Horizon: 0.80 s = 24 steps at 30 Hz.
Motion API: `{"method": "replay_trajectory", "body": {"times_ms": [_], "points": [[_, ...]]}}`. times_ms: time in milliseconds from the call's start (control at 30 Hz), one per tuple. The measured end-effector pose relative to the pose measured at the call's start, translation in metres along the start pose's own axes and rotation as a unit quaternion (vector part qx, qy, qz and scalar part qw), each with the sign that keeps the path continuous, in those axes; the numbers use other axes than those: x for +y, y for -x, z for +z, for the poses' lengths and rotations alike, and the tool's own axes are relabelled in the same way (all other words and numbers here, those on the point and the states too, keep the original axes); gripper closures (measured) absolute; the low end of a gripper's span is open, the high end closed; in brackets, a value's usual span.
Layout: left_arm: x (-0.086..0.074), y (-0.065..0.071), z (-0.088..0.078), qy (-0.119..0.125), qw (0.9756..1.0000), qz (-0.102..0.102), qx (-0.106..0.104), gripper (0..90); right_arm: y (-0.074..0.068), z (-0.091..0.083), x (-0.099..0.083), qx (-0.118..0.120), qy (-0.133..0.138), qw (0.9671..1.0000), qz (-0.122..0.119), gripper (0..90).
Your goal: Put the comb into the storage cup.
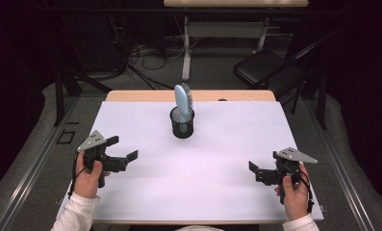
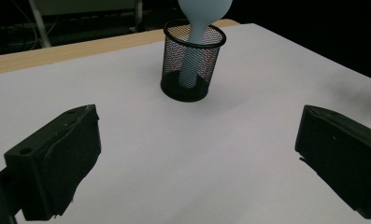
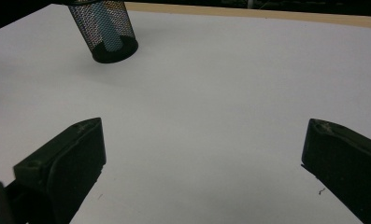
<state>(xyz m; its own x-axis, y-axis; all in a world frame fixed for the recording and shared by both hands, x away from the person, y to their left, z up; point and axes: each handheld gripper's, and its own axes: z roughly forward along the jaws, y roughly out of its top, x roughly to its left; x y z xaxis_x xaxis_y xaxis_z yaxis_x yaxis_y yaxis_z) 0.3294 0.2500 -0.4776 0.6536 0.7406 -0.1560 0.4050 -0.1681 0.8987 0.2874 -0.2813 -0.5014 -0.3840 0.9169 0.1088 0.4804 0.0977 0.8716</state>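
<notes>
A black mesh cup (image 1: 182,123) stands upright on the white-covered table (image 1: 227,144), toward the far middle. A light blue hairbrush (image 1: 182,100) stands in it, handle down, head above the rim. My left gripper (image 1: 122,147) is held open above the table's near left, with nothing between its jaws. My right gripper (image 1: 264,162) is open at the near right, also holding nothing. In the left gripper view the cup (image 2: 192,60) and brush (image 2: 203,11) lie ahead of the wide-open gripper (image 2: 197,158). In the right gripper view the cup (image 3: 109,32) sits far left of the gripper (image 3: 202,168).
The table's bare wooden strip (image 1: 140,96) runs along the far edge. Behind it are a dark folding chair (image 1: 263,67), another table's white leg (image 1: 186,48) and cables on the floor (image 1: 145,57). White surface lies between both grippers and the cup.
</notes>
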Motion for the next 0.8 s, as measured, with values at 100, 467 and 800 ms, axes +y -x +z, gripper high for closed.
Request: {"method": "replay_trajectory", "body": {"times_ms": [100,467,800], "points": [[-0.0013,-0.0001,0.0001,0.002,1.0000,-0.001,0.001,0.5,-0.0008,0.0004,-0.0009,0.004,0.004,1.0000,0.003,0.0],[-0.0039,-0.0006,0.0013,0.008,1.0000,-0.001,-0.001,0.5,-0.0003,0.0004,-0.0044,0.006,0.004,1.0000,0.006,0.0],[-0.0063,-0.0016,0.0031,0.004,1.0000,-0.002,0.002,0.5,0.0017,0.0011,-0.0081,0.005,0.005,1.0000,0.005,0.0]]}}
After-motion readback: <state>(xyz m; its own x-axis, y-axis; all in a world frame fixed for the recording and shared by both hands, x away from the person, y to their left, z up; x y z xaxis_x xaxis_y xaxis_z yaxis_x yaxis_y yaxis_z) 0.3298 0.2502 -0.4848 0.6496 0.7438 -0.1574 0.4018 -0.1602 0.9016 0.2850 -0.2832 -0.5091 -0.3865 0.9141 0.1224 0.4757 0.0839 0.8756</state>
